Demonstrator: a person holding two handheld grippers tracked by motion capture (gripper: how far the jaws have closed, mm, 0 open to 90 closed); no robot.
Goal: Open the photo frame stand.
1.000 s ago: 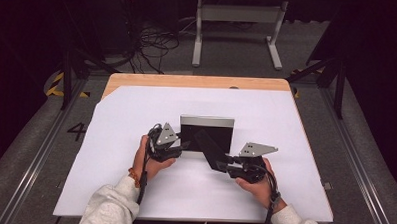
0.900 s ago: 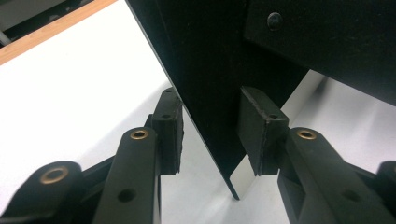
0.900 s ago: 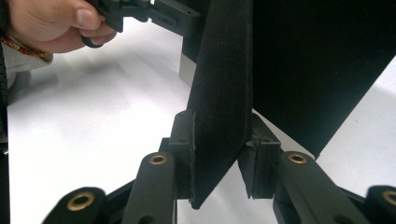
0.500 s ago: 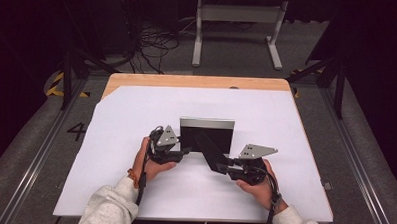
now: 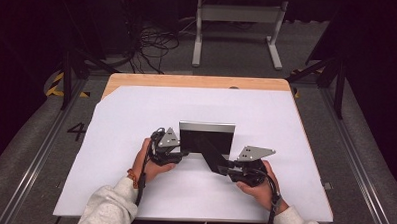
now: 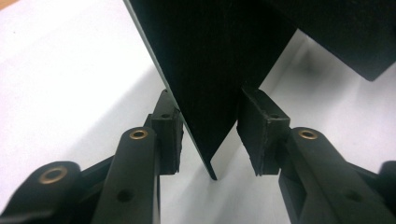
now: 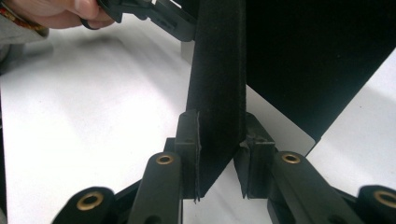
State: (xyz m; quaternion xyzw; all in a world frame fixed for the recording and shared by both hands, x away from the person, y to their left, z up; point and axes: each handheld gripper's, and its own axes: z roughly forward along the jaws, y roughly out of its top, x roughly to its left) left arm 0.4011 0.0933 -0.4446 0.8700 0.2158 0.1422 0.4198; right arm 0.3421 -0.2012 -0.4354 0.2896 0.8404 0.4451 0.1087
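Both hand-held grippers meet a black folding board near the front middle of the worktop.

Your left hand-held gripper (image 5: pixel 184 152) sits at the left edge of the black board (image 5: pixel 205 142); its jaws have just been closing, yet a thin dark panel (image 6: pixel 210 70) stands between the pads (image 6: pixel 169 135) with a gap on the right side, so nothing is clamped. The board stands upright on the white worktop (image 5: pixel 136 115), its pale top edge showing. Your right hand-held gripper (image 5: pixel 223 167) is clamped on a dark flap (image 7: pixel 217 93), both pads pressing its faces.
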